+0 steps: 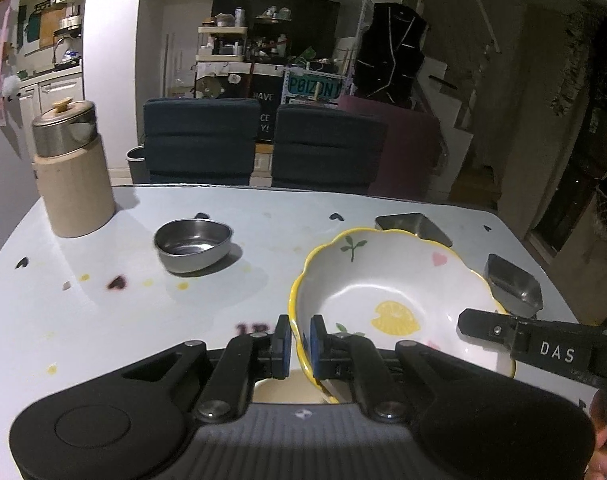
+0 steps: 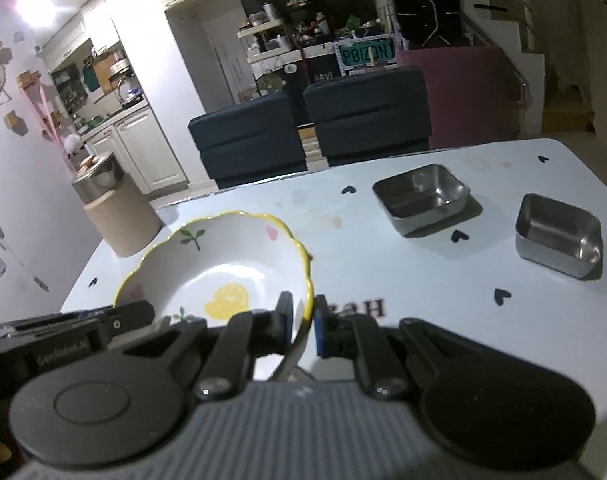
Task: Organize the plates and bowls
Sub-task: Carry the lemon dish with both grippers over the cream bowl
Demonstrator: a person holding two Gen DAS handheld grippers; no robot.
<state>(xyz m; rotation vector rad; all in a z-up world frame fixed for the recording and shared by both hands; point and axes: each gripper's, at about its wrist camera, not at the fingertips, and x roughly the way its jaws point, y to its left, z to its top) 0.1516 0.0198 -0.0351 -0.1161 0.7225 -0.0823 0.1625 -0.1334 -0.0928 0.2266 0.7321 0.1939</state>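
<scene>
Left gripper: jaws nearly shut, pinching the yellow rim on the near-left side of the ceramic bowl
Right gripper: jaws pinched tight too, on the opposite rim of the same bowl
Bowl's place: carried between both grippers, apparently lifted just above the pale table — tilted slightly
Handling: glazed and scalloped, so likely slick, rigid and breakable; heavy enough that a two-sided rim hold looks sensible
Hold advice: keep both pinches level — uneven pull could lever it out
Others: oval steel bowl and two square steel dishes rest apart on the table, a wooden canister at the far-left corner
</scene>
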